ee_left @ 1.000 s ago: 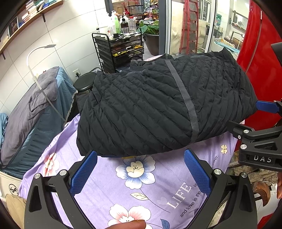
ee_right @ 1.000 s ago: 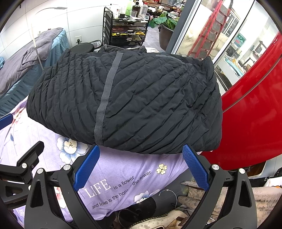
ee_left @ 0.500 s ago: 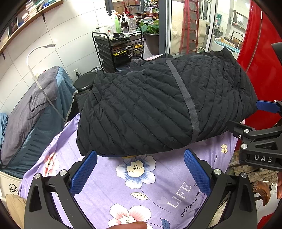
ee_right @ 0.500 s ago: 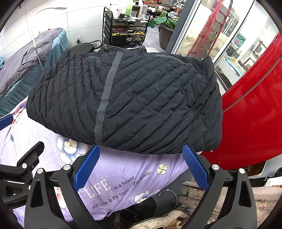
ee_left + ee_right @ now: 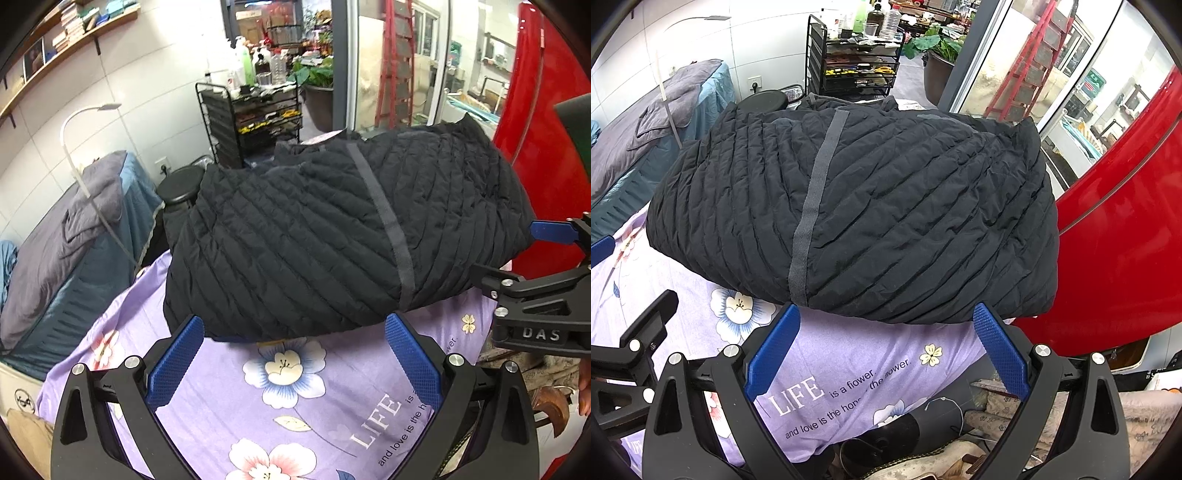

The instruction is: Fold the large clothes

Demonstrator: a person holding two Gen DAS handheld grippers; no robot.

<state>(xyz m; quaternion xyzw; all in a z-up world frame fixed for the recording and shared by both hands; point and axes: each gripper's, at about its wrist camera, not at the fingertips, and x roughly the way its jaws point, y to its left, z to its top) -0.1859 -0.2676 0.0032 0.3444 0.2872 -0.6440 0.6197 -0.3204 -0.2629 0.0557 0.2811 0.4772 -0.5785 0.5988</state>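
Note:
A black quilted jacket (image 5: 332, 236) (image 5: 879, 206) lies folded into a thick bundle on a purple flowered sheet (image 5: 295, 398) (image 5: 849, 369). A grey strip runs across its top. My left gripper (image 5: 293, 332) hovers open just short of the bundle's near edge, nothing between its blue pads. My right gripper (image 5: 886, 321) is also open, its pads level with the jacket's near edge toward the right corner, holding nothing. The right gripper's body (image 5: 535, 291) shows at the right of the left wrist view.
A red appliance (image 5: 1126, 221) stands close on the right of the table. A black wire cart (image 5: 255, 118) with bottles and a round black stool (image 5: 179, 188) are behind. A grey-blue covered bed (image 5: 62, 251) lies to the left. Clutter sits below the table's right edge.

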